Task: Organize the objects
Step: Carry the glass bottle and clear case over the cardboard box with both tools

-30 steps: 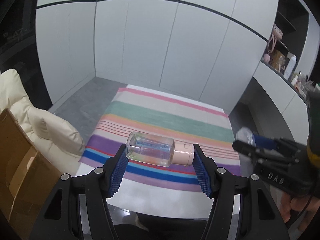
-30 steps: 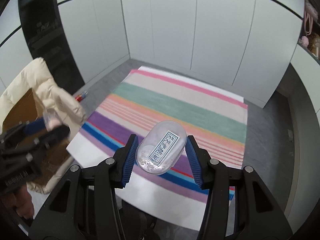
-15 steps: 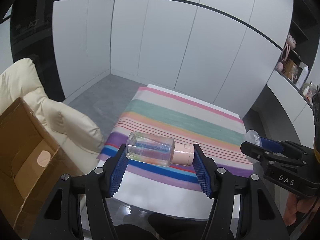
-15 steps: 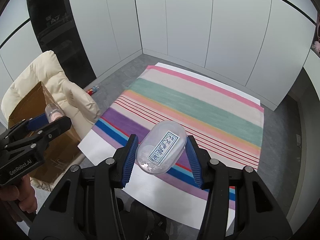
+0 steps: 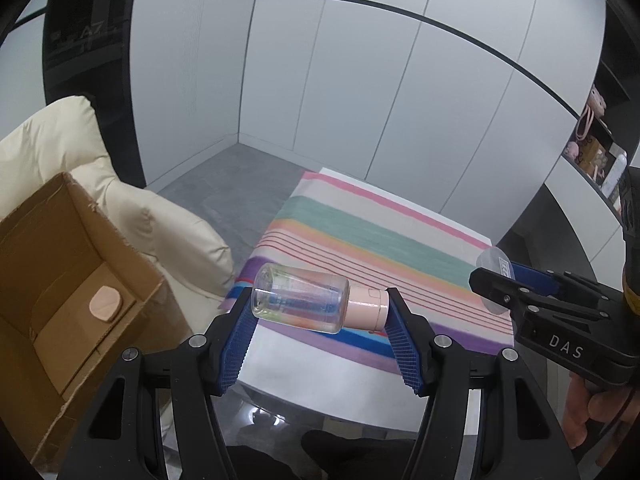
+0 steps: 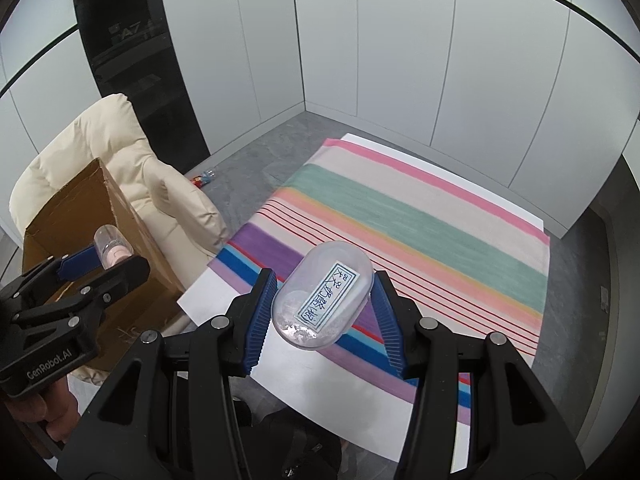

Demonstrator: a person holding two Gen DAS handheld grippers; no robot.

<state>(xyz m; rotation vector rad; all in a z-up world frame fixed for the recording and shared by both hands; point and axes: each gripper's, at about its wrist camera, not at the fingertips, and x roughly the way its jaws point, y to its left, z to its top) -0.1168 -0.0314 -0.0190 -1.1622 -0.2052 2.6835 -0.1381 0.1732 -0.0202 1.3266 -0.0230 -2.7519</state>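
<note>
My left gripper (image 5: 320,316) is shut on a clear bottle with a pink cap (image 5: 308,300), held sideways in the air beside an open cardboard box (image 5: 72,280). A pink pad (image 5: 105,307) lies inside the box. My right gripper (image 6: 324,304) is shut on a clear oval container with a blue-lettered label (image 6: 324,300), held above the striped cloth (image 6: 420,240). The left gripper and its bottle (image 6: 110,250) show in the right wrist view in front of the box (image 6: 80,216). The right gripper (image 5: 496,280) shows at the right of the left wrist view.
The box rests on a cream padded chair (image 6: 120,160). The striped cloth covers a white table (image 5: 340,372). A small bottle (image 6: 204,177) lies on the grey floor. White cabinet doors (image 5: 360,80) line the walls. Shelves with items (image 5: 600,152) are at the right.
Both grippers have swung left toward the cardboard box, which now shows more fully with its inside visible. Both still hold their objects.
</note>
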